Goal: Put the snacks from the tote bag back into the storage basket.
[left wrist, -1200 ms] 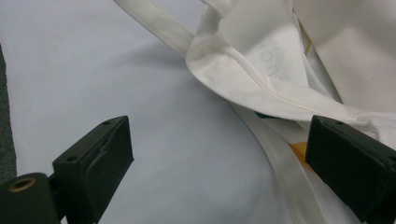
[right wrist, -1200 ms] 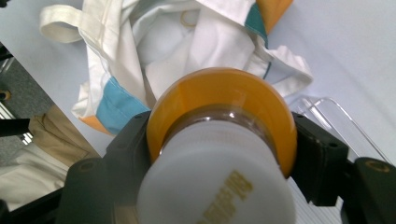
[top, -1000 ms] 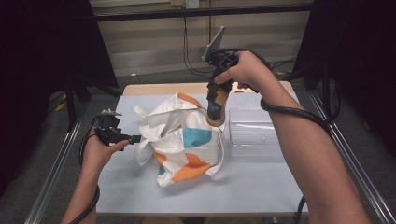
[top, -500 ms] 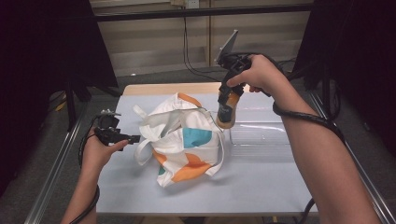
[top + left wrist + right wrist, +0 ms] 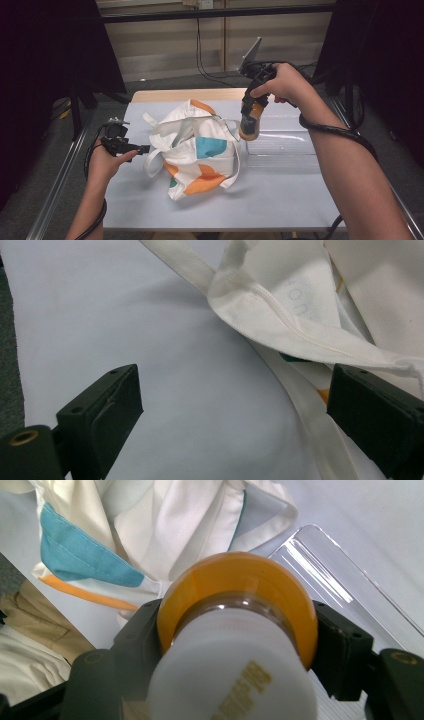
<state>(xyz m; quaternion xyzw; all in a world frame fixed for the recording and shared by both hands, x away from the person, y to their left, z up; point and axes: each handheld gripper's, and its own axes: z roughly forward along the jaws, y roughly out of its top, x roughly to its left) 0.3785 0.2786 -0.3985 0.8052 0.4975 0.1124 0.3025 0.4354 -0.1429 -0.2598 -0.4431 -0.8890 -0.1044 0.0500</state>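
A crumpled white cloth bag (image 5: 200, 150) with teal and orange patches lies mid-table. My right gripper (image 5: 249, 109) is shut on an orange bottle (image 5: 249, 125) and holds it in the air, past the bag's right edge, over the near end of a clear plastic tray (image 5: 290, 145). In the right gripper view the bottle (image 5: 240, 630) sits clamped between both jaws, with the bag (image 5: 150, 525) and the tray (image 5: 340, 580) below. My left gripper (image 5: 142, 148) stands open at the bag's left side. Its jaws are spread wide at table level, and the bag's hem (image 5: 300, 305) and a strap (image 5: 185, 265) lie just ahead.
A pale sheet (image 5: 280, 200) covers the table. Metal rails (image 5: 55, 185) run along both sides. Cables (image 5: 205, 65) hang behind the far edge, and dark screens (image 5: 45, 60) stand at both sides.
My right gripper has carried the orange bottle to the right, off the bag and over the clear tray. The left gripper has stayed put.
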